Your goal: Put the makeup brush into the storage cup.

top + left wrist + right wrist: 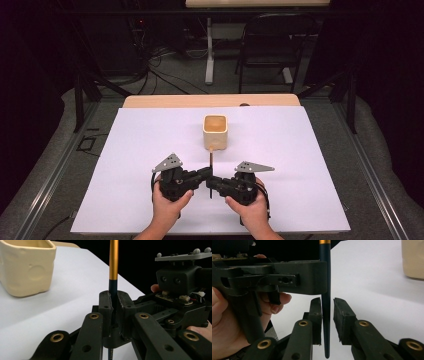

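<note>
White paper covered the counter (300, 200), with a cream cup (215, 131) near its middle. Just before it, the left claw (114, 302) pinched a dark, gold-banded brush handle (113, 265); the right claw (327, 312) stood slightly spread around its tapered end.

You work at a wooden table (150, 101) covered by a white sheet (300, 165) that reaches almost to its edges. Beyond the far edge, a black folding chair (267, 45) stands on the grey floor (180, 75). Beside it rises the white leg (209, 50) of a second table (257, 3). Black cables (160, 67) lie loosely on the floor to the left of that leg.
</note>
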Demonstrator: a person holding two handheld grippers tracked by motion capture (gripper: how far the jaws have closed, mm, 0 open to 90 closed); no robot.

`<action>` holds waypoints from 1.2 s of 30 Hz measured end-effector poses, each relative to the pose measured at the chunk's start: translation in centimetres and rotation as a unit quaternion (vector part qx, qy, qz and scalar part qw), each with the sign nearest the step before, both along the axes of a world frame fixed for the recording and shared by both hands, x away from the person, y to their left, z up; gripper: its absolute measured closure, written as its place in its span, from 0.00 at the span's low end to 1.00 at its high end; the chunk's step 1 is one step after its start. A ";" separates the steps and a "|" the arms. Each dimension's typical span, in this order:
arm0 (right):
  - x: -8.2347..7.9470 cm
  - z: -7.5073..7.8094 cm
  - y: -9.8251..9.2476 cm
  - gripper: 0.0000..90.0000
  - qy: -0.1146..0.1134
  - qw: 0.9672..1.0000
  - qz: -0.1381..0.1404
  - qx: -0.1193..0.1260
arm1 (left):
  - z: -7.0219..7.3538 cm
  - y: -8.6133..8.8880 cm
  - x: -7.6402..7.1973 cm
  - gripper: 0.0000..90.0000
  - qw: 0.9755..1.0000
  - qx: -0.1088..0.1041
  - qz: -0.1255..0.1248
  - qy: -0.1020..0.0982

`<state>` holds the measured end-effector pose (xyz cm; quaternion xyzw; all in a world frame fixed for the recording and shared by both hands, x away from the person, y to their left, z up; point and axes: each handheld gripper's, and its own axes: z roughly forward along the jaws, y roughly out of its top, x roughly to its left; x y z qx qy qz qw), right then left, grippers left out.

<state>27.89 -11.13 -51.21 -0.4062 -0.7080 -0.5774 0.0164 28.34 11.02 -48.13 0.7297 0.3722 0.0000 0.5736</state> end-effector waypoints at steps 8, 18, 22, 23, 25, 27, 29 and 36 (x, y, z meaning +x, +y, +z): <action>0.0 0.0 0.0 0.91 0.000 1.000 0.001 -0.005 | -0.1 0.0 0.1 0.92 1.000 0.003 -0.001 0.004; -0.1 0.0 0.1 0.93 -0.005 1.000 0.000 0.000 | -0.1 0.0 0.0 0.92 1.000 0.003 -0.002 0.003; -0.1 -0.1 0.2 0.93 -0.008 1.000 -0.001 0.006 | -0.1 0.0 0.1 0.92 1.000 0.002 -0.002 0.006; -0.1 0.0 0.1 0.93 -0.004 1.000 0.002 0.000 | -0.1 0.0 0.1 0.92 1.000 0.001 -0.003 0.008; -0.1 0.0 0.2 0.93 -0.006 1.000 0.001 0.001 | -0.1 0.0 0.1 0.92 1.000 0.000 -0.003 0.009; -0.1 0.0 0.1 0.93 -0.004 1.000 0.004 -0.006 | -0.2 0.0 0.2 0.92 1.000 -0.002 -0.003 0.011; -0.1 0.0 0.1 0.93 -0.006 1.000 0.001 -0.002 | -0.2 0.1 0.3 0.88 1.000 -0.012 -0.010 0.017; -0.1 -0.1 0.3 0.93 -0.011 1.000 0.002 -0.003 | -0.1 0.5 0.5 0.74 1.000 -0.022 -0.006 0.014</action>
